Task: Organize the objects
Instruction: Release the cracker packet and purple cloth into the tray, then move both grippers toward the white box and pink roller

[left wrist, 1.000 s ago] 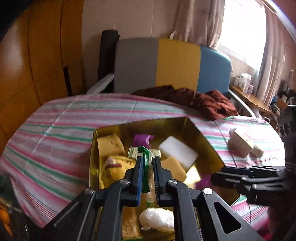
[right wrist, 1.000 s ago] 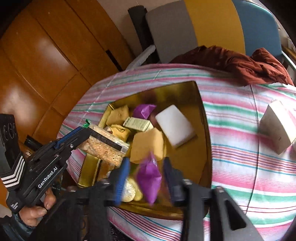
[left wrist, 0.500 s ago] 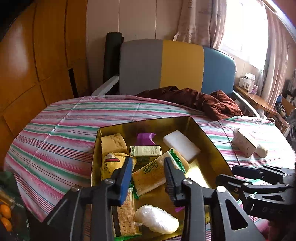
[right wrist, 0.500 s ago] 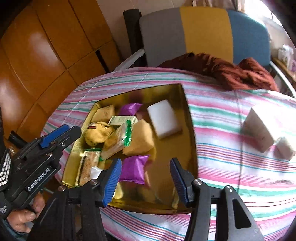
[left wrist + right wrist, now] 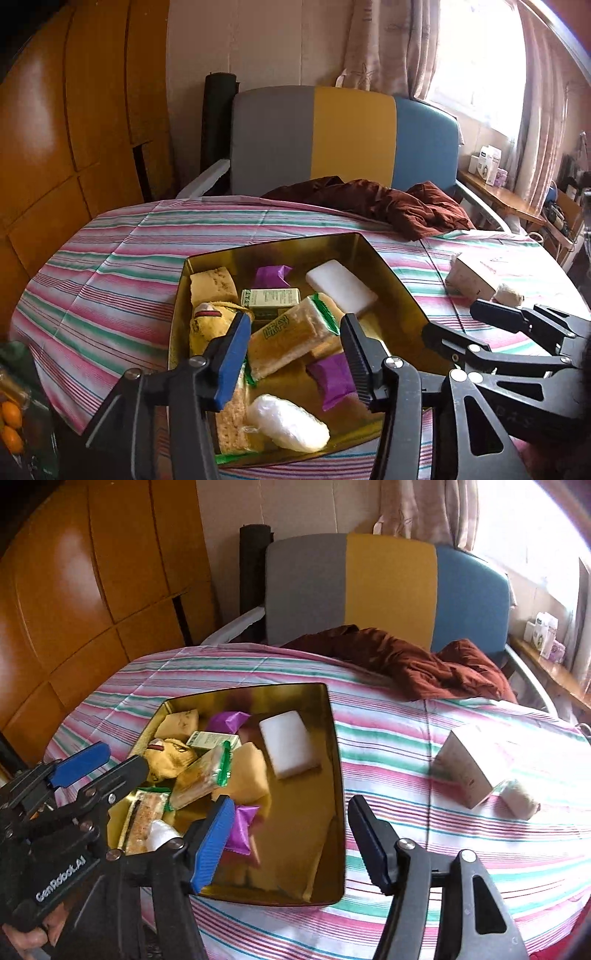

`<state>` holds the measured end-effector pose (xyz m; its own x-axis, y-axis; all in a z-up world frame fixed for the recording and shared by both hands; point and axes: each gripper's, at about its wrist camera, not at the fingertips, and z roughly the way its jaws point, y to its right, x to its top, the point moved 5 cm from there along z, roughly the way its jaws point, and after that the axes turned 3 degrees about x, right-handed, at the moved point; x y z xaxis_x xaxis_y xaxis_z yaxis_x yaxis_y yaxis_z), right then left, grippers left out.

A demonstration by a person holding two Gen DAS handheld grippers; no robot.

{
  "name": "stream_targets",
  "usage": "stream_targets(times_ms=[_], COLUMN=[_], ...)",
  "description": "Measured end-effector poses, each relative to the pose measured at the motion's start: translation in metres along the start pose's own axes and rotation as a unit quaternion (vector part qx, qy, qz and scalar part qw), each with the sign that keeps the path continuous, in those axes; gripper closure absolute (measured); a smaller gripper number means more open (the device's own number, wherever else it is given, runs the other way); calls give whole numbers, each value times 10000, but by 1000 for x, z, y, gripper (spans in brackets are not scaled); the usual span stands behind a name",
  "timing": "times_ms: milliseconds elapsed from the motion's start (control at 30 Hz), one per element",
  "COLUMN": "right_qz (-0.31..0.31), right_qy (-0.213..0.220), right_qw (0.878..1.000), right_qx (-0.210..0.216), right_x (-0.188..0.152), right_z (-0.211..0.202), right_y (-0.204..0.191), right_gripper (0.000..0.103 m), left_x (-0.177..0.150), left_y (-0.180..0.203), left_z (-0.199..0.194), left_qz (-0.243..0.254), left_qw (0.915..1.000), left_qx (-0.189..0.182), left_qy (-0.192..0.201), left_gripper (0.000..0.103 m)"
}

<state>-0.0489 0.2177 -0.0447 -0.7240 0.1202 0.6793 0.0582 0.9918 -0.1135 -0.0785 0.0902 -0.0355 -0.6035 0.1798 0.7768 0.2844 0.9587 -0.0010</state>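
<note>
A gold tin box (image 5: pixel 391 273) (image 5: pixel 332 794) sits on the striped tablecloth and holds several snacks: a green-edged cracker pack (image 5: pixel 291 336) (image 5: pixel 207 771), a purple packet (image 5: pixel 332 376) (image 5: pixel 242 829), a white block (image 5: pixel 341 286) (image 5: pixel 288 747), a white wrapped roll (image 5: pixel 288 428) and yellow sponge pieces (image 5: pixel 212 286). My left gripper (image 5: pixel 295 354) is open and empty above the box's near end. My right gripper (image 5: pixel 291 834) is open and empty above the box's near right side.
A small white carton (image 5: pixel 467 771) (image 5: pixel 474 277) and a pale wrapped lump (image 5: pixel 521 799) lie on the cloth to the right. A brown cloth (image 5: pixel 424 664) is heaped at the table's far edge before a chair (image 5: pixel 332 140). Oranges (image 5: pixel 11 424) show at lower left.
My left gripper opened and let the cracker pack drop into the box. My right gripper opened and released the purple packet into the box. Both grippers drew back and up.
</note>
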Motion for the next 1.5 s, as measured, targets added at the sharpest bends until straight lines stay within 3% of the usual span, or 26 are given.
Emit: stream_targets(times_ms=[900, 1033, 1233, 1500], right_qz=[736, 867, 1295, 1843], right_qy=[-186, -169, -168, 144], right_qw=[9942, 9926, 9867, 9691], right_qx=[-756, -830, -972, -1634], right_x=[-13, -11, -4, 9], right_z=[-9, -13, -20, -31], right_y=[97, 117, 166, 252], right_gripper=[35, 26, 26, 26], left_x=[1, 3, 6, 8], left_y=[52, 63, 82, 106], left_z=[-6, -5, -2, 6], left_qz=[582, 690, 882, 1093], left_qw=[9975, 9965, 9942, 9914], left_qx=[-399, -478, -614, -722], left_qy=[-8, -8, -8, -78], left_gripper=[32, 31, 29, 29])
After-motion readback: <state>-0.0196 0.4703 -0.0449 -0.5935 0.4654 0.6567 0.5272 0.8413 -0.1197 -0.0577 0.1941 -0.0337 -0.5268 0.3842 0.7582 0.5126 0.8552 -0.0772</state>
